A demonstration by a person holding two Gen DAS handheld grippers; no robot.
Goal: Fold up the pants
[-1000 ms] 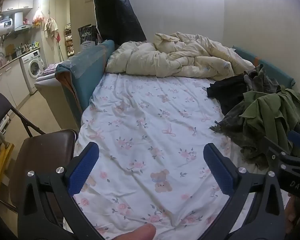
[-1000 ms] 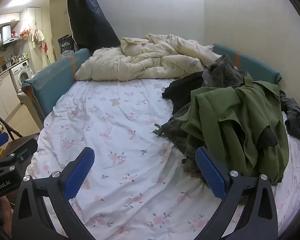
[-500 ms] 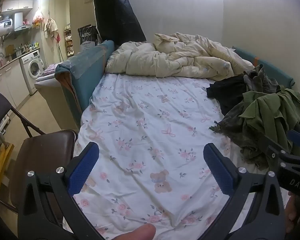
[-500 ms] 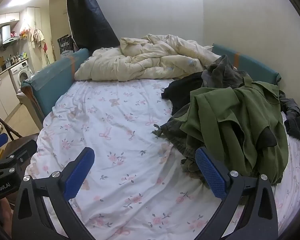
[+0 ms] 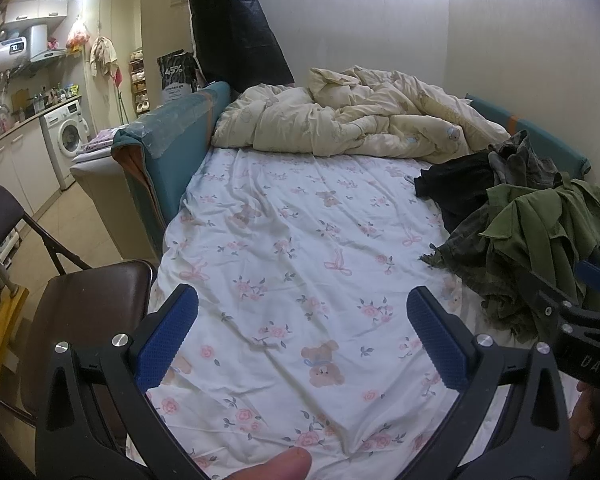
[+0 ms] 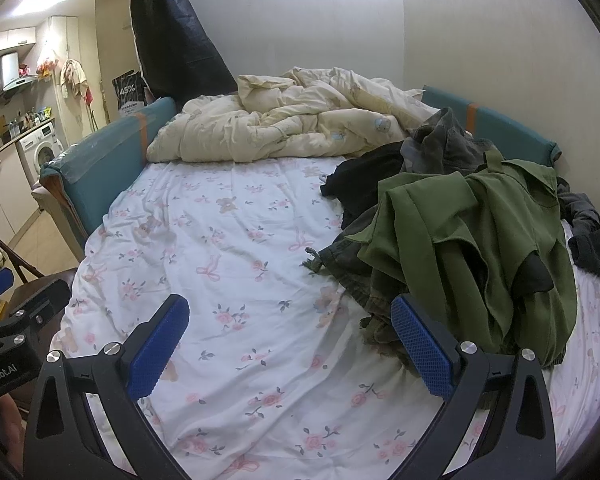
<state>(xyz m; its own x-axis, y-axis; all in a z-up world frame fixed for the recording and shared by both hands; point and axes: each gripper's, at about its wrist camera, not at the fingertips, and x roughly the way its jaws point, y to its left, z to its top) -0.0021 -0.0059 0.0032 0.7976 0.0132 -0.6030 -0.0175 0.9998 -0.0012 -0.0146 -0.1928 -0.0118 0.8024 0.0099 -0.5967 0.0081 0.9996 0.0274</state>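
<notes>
A heap of clothes lies on the right side of the bed. Olive green pants (image 6: 480,232) (image 5: 540,224) sit on top, with camouflage fabric (image 6: 352,276) under them and black garments (image 6: 360,180) behind. My right gripper (image 6: 288,340) is open above the floral sheet (image 6: 220,240); its right finger sits close to the heap's near edge without touching it. My left gripper (image 5: 300,336) is open over the bare sheet (image 5: 300,240), left of the heap, holding nothing. The right gripper's body (image 5: 580,328) shows at the left wrist view's right edge.
A crumpled cream duvet (image 5: 360,120) fills the head of the bed, between teal padded sides (image 5: 172,136). A brown folding chair (image 5: 80,312) stands at the bed's left corner. A kitchen with a washing machine (image 5: 68,136) lies further left. A thumb (image 5: 276,466) shows at bottom.
Both views have shifted only slightly; the grippers stay open over the sheet and the clothes have not moved.
</notes>
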